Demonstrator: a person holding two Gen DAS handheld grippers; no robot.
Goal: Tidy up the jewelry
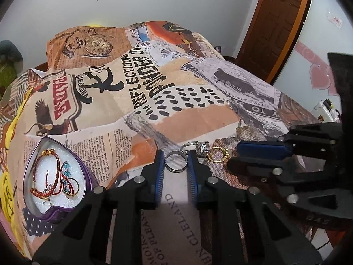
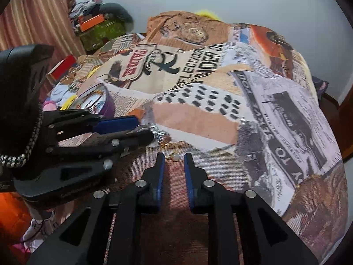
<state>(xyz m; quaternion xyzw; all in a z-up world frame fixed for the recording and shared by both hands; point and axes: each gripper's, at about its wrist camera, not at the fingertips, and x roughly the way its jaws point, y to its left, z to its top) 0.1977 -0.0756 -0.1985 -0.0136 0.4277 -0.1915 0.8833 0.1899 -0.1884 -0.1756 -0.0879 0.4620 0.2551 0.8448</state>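
Note:
A plain silver ring (image 1: 175, 161) lies on the printed bedspread between the open fingers of my left gripper (image 1: 175, 158). Behind it lie a silver ring with a stone cluster (image 1: 199, 146) and a gold ring (image 1: 218, 154). A purple heart-shaped tin (image 1: 59, 176) at the left holds a red cord bracelet, blue beads and a gold ring on white foam. My right gripper (image 2: 174, 158) is open, with the gold ring (image 2: 173, 151) just beyond its fingertips. It shows at the right in the left wrist view (image 1: 253, 156).
The bedspread (image 1: 141, 92) covers a raised bed. A brown wooden door (image 1: 278, 22) stands at the back right. Boxes and clothes (image 2: 97, 26) are piled at the back left by a curtain. The tin also shows in the right wrist view (image 2: 103, 103).

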